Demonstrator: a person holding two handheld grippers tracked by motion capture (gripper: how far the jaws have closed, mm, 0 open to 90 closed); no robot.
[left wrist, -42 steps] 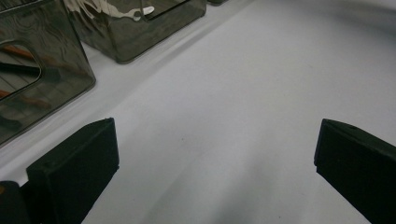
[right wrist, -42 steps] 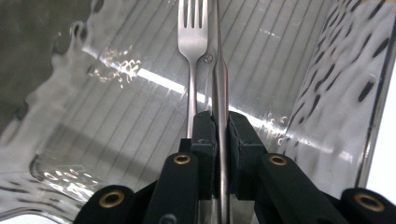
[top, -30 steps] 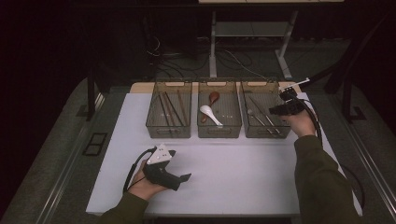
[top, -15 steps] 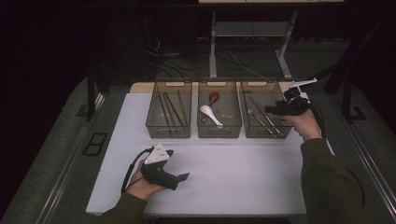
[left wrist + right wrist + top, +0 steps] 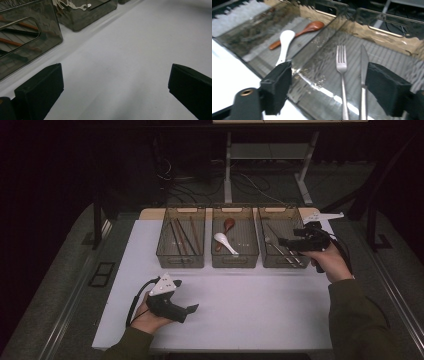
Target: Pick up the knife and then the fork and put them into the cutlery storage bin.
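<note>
Three clear bins stand in a row at the far side of the white table [image 5: 260, 320]. The right bin [image 5: 280, 210] holds a metal fork [image 5: 342, 75] and a knife [image 5: 363, 70]. My right gripper [image 5: 283, 241] hovers over this bin, pointing left. Its jaws [image 5: 328, 85] have just been opening and stand open, with nothing between them. In the middle bin [image 5: 235, 209] lie a white spoon [image 5: 224, 241] and a brown wooden spoon [image 5: 228, 225]. The left bin [image 5: 180, 210] contains chopsticks [image 5: 183, 237]. My left gripper [image 5: 192, 309] rests open on the table at the near left, its jaws [image 5: 115, 85] empty.
The table's near edge runs just below the left hand. Past the bins, the floor carries cables and the legs of a desk frame [image 5: 228, 165]. A grey ledge [image 5: 75, 285] borders the table on the left.
The right gripper has drawn back a little toward the near side above the right bin. The left hand has stayed in place.
</note>
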